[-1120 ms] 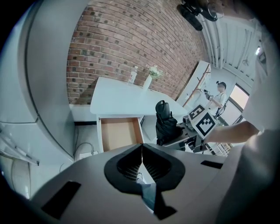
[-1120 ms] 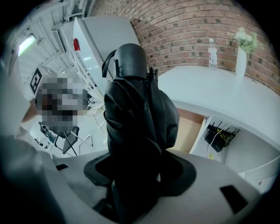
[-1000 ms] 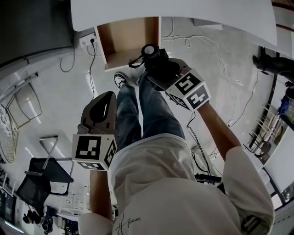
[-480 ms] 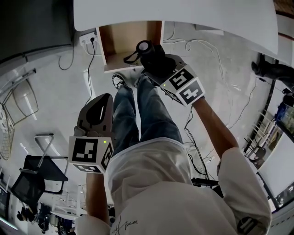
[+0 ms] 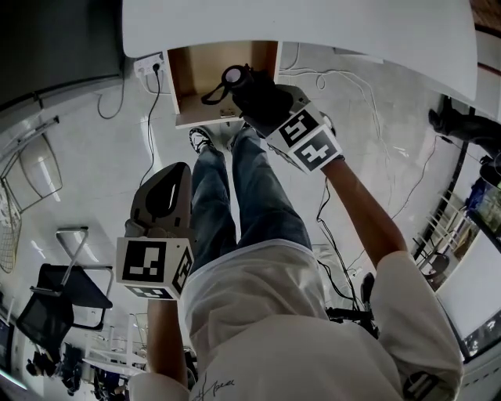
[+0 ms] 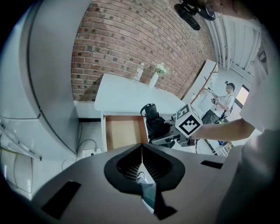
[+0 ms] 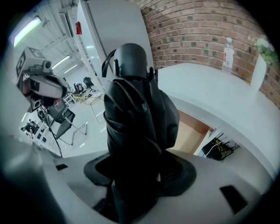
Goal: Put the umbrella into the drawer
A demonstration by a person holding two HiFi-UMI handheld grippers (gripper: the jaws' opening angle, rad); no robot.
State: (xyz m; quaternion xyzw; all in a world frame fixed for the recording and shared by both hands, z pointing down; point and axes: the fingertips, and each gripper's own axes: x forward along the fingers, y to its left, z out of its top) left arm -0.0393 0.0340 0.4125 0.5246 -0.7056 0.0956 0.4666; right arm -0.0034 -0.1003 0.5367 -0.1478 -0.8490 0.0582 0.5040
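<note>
- Right gripper (image 7: 140, 175): jaws clamped on the folded black umbrella (image 7: 135, 118). The pads press its lower body from both sides, with no gap visible beside the fabric.
- Umbrella axis: it runs straight out along the jaws, and its rounded end (image 7: 130, 54) is the far tip. In the head view that end (image 5: 232, 76) points away from the person and toward the drawer (image 5: 196, 70), with the wrist strap (image 5: 211, 95) hanging off to the drawer's near side.
- Key relation: seen from above, the umbrella's far end overlaps the drawer opening near its right wall. The rest of the umbrella and the right gripper (image 5: 262, 106) lie outside the drawer, past its front right corner.
- I cannot tell how high the tip is above the drawer floor. The left gripper view shows the umbrella (image 6: 153, 120) just right of the drawer (image 6: 122, 133) and apparently above its rim.
- Judgement: the umbrella's long axis lies at an angle to the drawer. The next move needs a shift toward the drawer's middle and a lowering before release.
- Drawer: pulled out from under the white desk top (image 5: 313, 23), wooden floor bare.
- Left gripper (image 6: 142, 164): jaws closed on each other with nothing between them. In the head view it (image 5: 164, 200) sits well back from the drawer, on the near left side, so the right gripper is much the nearer.
</note>
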